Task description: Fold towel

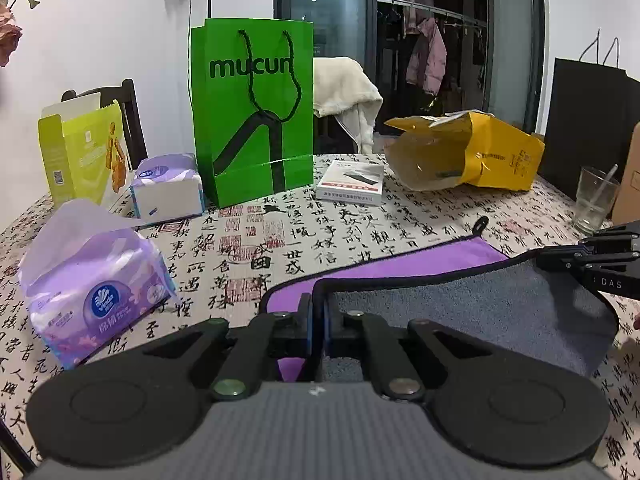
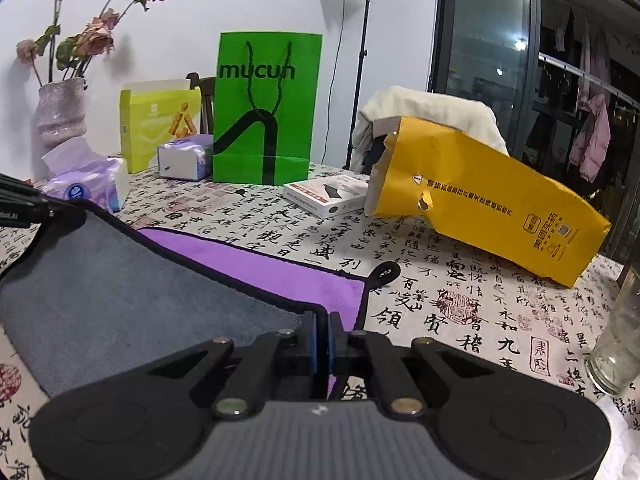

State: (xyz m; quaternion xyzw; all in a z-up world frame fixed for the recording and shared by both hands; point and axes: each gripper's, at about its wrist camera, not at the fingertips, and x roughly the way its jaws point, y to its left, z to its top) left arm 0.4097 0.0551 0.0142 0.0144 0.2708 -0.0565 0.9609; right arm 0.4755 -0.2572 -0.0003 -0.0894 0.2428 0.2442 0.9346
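Note:
A towel with a purple face, a grey back and black trim lies on the patterned tablecloth (image 1: 280, 248). Its near edge is lifted, so the grey back (image 1: 460, 308) hangs over the purple face (image 1: 420, 260). My left gripper (image 1: 318, 304) is shut on the towel's near left corner. My right gripper (image 2: 322, 324) is shut on the near right corner; it also shows at the right edge of the left wrist view (image 1: 560, 258). The grey back (image 2: 100, 280), the purple face (image 2: 260, 268) and a black hanging loop (image 2: 386, 272) show in the right wrist view.
Behind the towel stand a green paper bag (image 1: 252, 112), a yellow bag on its side (image 1: 472, 152), a small white box (image 1: 352, 180), tissue packs (image 1: 96, 296), a yellow-green carton (image 1: 80, 148) and a glass (image 1: 594, 198). A vase of dried flowers (image 2: 62, 116) stands far left.

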